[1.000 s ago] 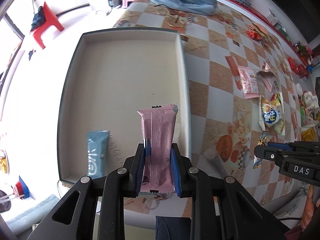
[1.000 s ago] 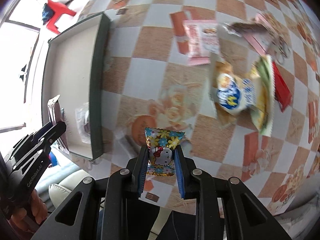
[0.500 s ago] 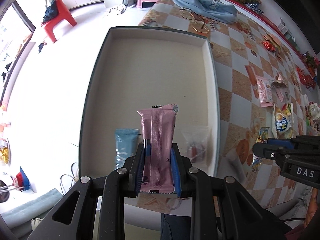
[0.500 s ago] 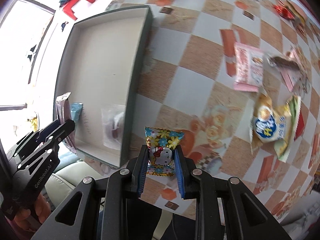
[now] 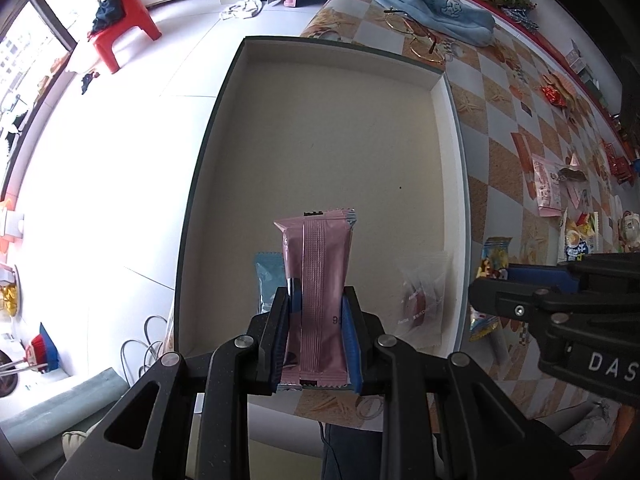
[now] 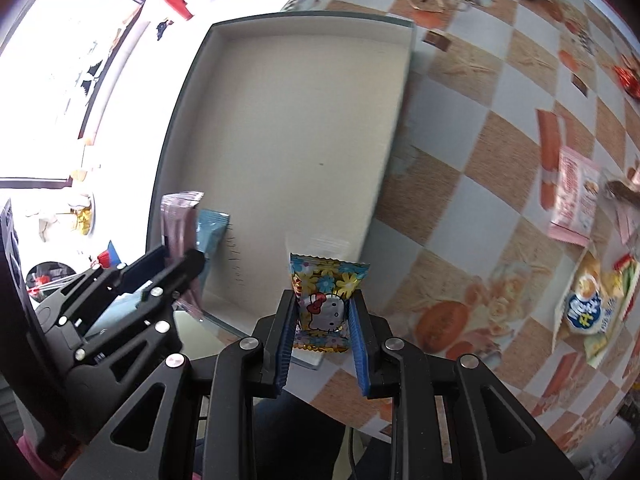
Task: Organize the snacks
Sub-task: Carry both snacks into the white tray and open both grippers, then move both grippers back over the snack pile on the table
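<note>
My left gripper (image 5: 318,300) is shut on a pink snack bar (image 5: 318,272) and holds it upright over the near end of the shallow beige box (image 5: 456,148). A blue packet (image 5: 266,280) and a clear bag of sweets (image 5: 422,300) lie in the box near its front wall. My right gripper (image 6: 324,308) is shut on a flowery Hello Kitty packet (image 6: 326,296) above the box's near right corner. The left gripper with the pink bar shows in the right wrist view (image 6: 176,256), beside the blue packet (image 6: 212,228).
Loose snack packets (image 5: 546,184) lie on the checkered tablecloth (image 6: 472,184) right of the box. Glasses (image 5: 416,36) and a blue cloth (image 5: 432,4) lie beyond its far end. The table's left edge drops to a white floor with a red stool (image 5: 122,28).
Both grippers have moved left and further over the box with their packets held. The right gripper has come from over the tablecloth to the box's near right corner.
</note>
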Demonstrator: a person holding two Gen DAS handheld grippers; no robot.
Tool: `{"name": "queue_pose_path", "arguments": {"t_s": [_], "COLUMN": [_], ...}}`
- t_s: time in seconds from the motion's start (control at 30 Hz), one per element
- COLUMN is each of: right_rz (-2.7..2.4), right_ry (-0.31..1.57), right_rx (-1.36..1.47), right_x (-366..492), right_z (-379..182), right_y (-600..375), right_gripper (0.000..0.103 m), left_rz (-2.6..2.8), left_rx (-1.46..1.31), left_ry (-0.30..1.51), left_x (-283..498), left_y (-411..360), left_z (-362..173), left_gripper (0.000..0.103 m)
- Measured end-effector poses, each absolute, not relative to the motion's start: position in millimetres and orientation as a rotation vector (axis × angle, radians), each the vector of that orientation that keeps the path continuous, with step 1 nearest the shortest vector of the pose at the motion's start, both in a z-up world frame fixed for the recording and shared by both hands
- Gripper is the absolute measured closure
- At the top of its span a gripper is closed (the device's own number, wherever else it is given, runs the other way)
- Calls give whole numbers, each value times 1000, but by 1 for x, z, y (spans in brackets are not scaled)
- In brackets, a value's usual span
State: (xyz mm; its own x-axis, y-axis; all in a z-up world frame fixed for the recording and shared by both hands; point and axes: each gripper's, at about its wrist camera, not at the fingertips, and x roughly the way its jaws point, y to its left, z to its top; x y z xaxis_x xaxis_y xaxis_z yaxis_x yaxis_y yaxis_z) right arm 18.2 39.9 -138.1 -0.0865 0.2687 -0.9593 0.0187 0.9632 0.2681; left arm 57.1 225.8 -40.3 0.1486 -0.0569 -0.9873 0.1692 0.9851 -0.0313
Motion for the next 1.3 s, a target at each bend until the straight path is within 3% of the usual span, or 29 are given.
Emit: {"name": "queue_pose_path", "arguments": {"t_s": [0.47,0.57,0.63,0.7,0.73,0.77,0.93,1.0,1.03,1.3], "right_rz": [233,246,248,248,246,239,207,166,141,-43], "right_ry": [1682,1684,1690,1698,1698,1684,1680,1697,1701,1772], "right_rx": [222,217,221,224,225,233,247,259,270,309], "right_x": [34,31,27,27,28,29,27,22,18,-24], "right_z": [-166,-162,-164,-163,-162,-161,-160,-165,-167,-194], "right_y": [89,82,76,68,65,62,46,30,19,-60], "right_gripper": [76,76,74,56,29,17,17,1,0,0], "left_rz": [-143,-139,-128,-113,-104,-98,-92,-103,-109,-155], "left_rx": [105,112,116,118,120,120,111,117,122,178], "left_ry": [1443,1446,1436,1422,1418,1417,1432,1434,1434,1441], "left_x": [59,59,59,59,60,60,60,60,59,55], "left_y": [222,221,220,221,221,221,219,214,212,193], "left_z": [-54,-55,-53,-51,-51,-50,-52,-52,-51,-52], "left_gripper": [73,57,36,29,25,25,24,24,24,24]}}
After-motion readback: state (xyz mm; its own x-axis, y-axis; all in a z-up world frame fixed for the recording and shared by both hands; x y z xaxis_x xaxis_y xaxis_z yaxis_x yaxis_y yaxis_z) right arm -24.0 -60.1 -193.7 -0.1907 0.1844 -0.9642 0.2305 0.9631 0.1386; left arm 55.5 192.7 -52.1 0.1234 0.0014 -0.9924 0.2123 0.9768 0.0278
